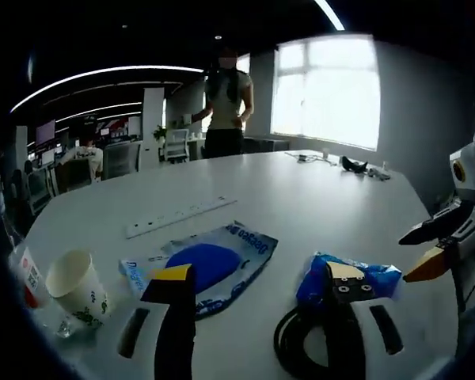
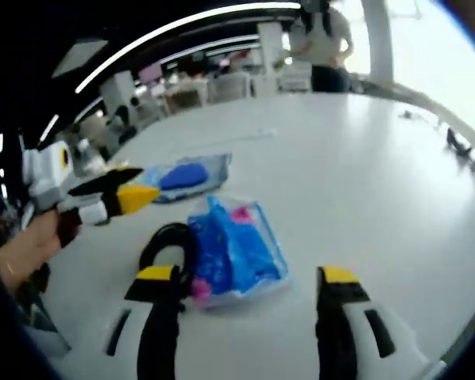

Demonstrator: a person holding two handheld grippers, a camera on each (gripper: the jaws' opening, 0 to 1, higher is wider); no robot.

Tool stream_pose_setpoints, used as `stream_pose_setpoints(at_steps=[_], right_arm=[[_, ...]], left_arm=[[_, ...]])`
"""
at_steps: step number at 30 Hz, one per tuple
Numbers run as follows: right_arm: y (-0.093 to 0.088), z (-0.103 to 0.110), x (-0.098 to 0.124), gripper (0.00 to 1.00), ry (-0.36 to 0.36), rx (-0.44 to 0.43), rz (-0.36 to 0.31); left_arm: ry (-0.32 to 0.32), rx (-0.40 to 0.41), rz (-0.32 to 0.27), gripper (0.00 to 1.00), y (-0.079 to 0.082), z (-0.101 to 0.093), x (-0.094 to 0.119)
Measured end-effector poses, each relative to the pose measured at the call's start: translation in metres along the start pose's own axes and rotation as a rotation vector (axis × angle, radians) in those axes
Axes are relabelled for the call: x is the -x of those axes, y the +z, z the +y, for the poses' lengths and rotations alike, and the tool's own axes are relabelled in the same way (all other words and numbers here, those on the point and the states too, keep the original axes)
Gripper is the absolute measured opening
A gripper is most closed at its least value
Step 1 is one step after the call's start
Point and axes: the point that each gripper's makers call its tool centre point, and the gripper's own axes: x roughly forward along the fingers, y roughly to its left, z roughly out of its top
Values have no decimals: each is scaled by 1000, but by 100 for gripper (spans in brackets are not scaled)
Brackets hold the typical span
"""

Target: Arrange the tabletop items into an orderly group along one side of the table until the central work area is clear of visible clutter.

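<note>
My left gripper (image 1: 260,277) stands open low over the near table edge. Just beyond its left jaw lies a clear packet with a blue pad (image 1: 210,265). Its right jaw partly hides a blue snack packet (image 1: 362,279) that lies against a coiled black cable (image 1: 294,342). A paper cup (image 1: 77,285) stands at the left. My right gripper (image 2: 245,277) is open too, with the blue snack packet (image 2: 237,245) and the black cable (image 2: 166,245) just ahead between its jaws. The clear packet (image 2: 186,176) lies farther off. Each gripper shows in the other's view, right gripper (image 1: 431,245) and left gripper (image 2: 115,198).
A white power strip (image 1: 182,216) lies across the middle of the round white table (image 1: 317,198). Small black items (image 1: 356,165) sit at its far edge. A red and white object (image 1: 32,279) stands left of the cup. A person (image 1: 226,95) stands beyond the table.
</note>
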Motion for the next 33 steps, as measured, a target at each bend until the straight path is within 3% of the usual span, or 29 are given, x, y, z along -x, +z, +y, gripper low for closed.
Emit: stream_pose_setpoints(at_steps=[2,4,7,9,16,20,33], right_arm=[[-4,1,1,58,-16,-6,3],[-7,1,2,51,-33,-76,-1],[-10,2,0,43,-27,-182,-5],[-11,-3,1,41,-64,-198,-6],[-21,3,0,31,-86,-247,20],[-29,4,-2,29,-127,-310,15],[-43,14,-18,22,-122,-413,31]], left_arm=[[-17,-13,8,57,-1,-4,-3],[-41,-8,13,51,-3,-8,-6],[-55,-24,24,49,-4,-12,-12],[-61,-16,26,48,-5,-13,-14],[-114,-10,75,40,-18,-24,-27],[-135,-23,107,33,-26,-30,-33],[-212,-10,187,24,-43,-38,-47]])
